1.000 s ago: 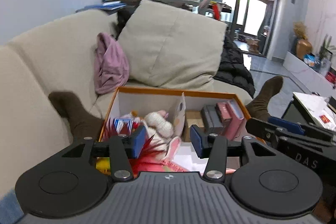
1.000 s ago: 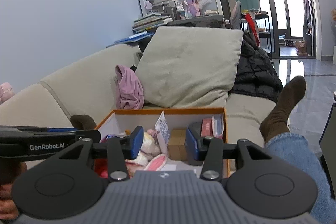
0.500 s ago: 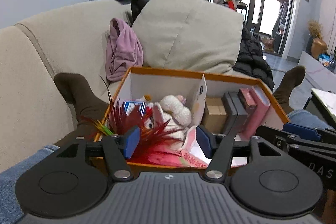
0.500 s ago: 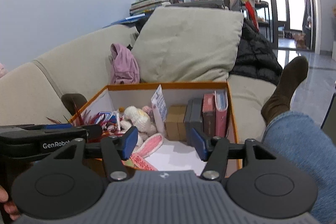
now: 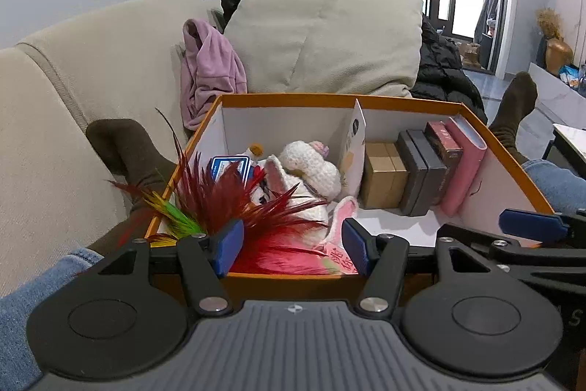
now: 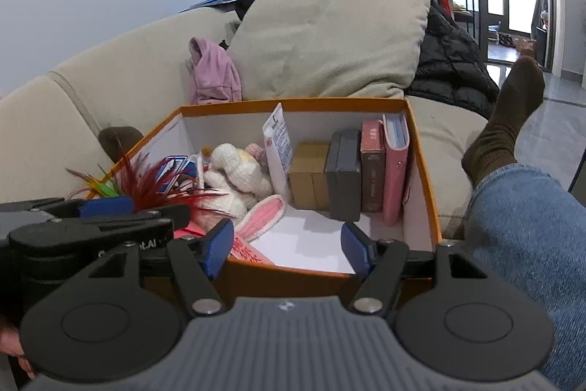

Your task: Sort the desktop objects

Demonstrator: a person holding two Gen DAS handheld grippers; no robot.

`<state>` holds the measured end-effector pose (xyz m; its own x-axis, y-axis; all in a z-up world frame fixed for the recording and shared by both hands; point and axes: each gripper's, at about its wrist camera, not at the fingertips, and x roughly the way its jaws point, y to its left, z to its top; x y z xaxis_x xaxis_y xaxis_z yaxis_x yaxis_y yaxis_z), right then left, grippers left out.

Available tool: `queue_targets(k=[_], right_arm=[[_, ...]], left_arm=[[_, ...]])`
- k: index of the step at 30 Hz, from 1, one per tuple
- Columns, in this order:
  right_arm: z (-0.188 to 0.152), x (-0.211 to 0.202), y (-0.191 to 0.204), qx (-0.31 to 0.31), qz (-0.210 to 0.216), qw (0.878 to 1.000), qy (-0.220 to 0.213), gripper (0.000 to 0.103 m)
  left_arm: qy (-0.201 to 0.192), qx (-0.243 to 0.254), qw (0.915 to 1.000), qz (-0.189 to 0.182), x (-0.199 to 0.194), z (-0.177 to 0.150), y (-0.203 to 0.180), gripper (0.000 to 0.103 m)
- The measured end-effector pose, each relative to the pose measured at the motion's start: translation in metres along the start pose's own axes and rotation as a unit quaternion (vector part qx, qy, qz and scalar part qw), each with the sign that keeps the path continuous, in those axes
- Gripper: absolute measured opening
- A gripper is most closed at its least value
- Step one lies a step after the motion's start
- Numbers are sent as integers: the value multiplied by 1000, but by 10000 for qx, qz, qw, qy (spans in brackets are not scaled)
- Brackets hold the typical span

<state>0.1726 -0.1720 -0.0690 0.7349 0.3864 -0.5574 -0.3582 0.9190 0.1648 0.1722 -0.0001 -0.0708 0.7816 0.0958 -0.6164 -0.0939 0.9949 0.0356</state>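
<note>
- I have the left tool [image 5: 289,251] at the near rim of the orange box [image 5: 282,279]. Its jaws are released and empty, and have just been opening; red feathers [image 5: 234,196] lie beyond the gap between them, inside the box.
- My right tool [image 6: 287,246] is also at that near rim, towards the box's right half. Its jaws are released with nothing between them, and have likewise just been opening.
- In the right wrist view the left tool sits just beside mine, at lower left.
- Left compartment: the feathers, red with some green and yellow, spill over the box's left wall. A white knitted toy [image 5: 311,167] lies behind them, a pink-lined rabbit ear [image 6: 263,215] in front of it, and a blue-and-white card box [image 5: 229,169] further left.
- A white card divider [image 5: 353,141] stands upright between the two halves.
- Right compartment: set upright against the far wall, from left to right, are two tan boxes [image 5: 382,178], two dark grey cases [image 5: 421,178], a dark red book [image 6: 373,171] and a pink book [image 6: 395,171]. The white floor in front of them is bare.
- The box rests on a beige sofa [image 5: 91,68], between a person's legs in jeans and brown socks.
- Behind it: a purple garment [image 5: 210,68], a large beige cushion [image 5: 326,32] and a black jacket [image 6: 452,68].
</note>
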Motion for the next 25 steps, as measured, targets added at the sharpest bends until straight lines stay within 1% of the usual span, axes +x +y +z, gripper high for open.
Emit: queue_targets(k=[12, 25], right_arm=[[-3, 0, 0, -20, -77, 10000, -56, 70], [-3, -1, 1, -38, -122, 9999, -80, 71]], left_arm=[[45, 22, 9999, 133, 4, 1, -1, 77], [52, 26, 9999, 147, 5, 0, 0, 78]])
